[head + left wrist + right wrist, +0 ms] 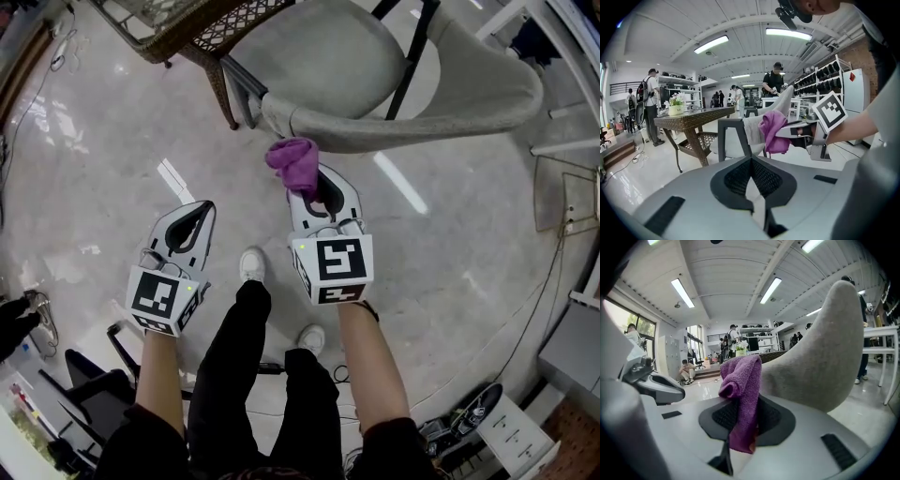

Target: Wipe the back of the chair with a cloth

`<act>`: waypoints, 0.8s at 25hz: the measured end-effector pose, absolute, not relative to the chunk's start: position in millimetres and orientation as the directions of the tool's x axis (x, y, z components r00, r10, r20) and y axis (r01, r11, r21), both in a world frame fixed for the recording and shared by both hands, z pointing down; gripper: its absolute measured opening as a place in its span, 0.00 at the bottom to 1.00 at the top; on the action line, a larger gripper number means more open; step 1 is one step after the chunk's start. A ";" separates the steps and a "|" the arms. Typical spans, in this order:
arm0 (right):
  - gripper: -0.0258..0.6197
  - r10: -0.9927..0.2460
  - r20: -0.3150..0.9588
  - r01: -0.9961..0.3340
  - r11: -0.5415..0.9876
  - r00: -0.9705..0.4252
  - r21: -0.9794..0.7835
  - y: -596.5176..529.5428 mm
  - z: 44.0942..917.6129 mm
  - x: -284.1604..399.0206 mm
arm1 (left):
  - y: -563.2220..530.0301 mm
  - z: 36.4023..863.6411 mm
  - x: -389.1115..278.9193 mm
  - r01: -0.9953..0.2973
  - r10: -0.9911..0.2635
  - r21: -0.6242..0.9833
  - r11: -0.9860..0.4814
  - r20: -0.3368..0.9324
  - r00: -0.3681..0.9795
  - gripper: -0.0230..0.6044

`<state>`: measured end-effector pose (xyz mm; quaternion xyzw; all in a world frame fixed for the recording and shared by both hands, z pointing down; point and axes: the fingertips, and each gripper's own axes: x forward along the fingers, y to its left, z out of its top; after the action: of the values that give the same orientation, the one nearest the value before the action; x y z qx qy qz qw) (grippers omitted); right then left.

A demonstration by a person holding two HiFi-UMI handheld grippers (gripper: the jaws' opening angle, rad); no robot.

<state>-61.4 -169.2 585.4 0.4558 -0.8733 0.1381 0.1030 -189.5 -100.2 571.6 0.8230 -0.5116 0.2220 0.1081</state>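
A grey upholstered chair with a curved back [422, 127] stands ahead of me. My right gripper [322, 183] is shut on a purple cloth [293, 161], which bunches up just below the left end of the chair back. In the right gripper view the cloth [742, 394] hangs from the jaws of the right gripper [740, 405], and the chair back [820, 352] rises close on the right. I cannot tell whether they touch. My left gripper [197, 211] hangs to the left over the floor, shut and empty [751, 161]. It looks at the cloth [774, 132].
A wicker table [187, 28] stands to the left behind the chair, seen also as the wicker table [689, 119]. My white shoes [251, 265] are below the grippers. Black equipment [89, 394] sits at lower left, white shelving [562, 56] at right. Several people stand far back in the room.
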 end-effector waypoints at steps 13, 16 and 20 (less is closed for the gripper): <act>0.18 -0.803 0.308 -0.861 0.476 -0.509 -0.181 -204.0 600.7 -61.2 | -103.8 587.1 -230.3 -0.925 -0.812 -0.038 -0.378 0.494 0.312 0.05; 0.18 -0.820 0.307 -0.876 0.455 -0.483 -0.162 -200.1 599.6 -40.0 | -106.0 590.6 -215.0 -0.916 -0.802 -0.032 -0.400 0.496 0.333 0.05; 0.18 -0.848 0.309 -0.902 0.404 -0.431 -0.151 -194.2 599.7 -4.5 | -106.3 595.7 -186.0 -0.891 -0.777 -0.030 -0.452 0.503 0.377 0.05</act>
<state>-4.5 -194.2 599.7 0.5254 -0.8327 0.1485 0.0917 -186.0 -106.3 595.7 0.8206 -0.5084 0.2299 0.1240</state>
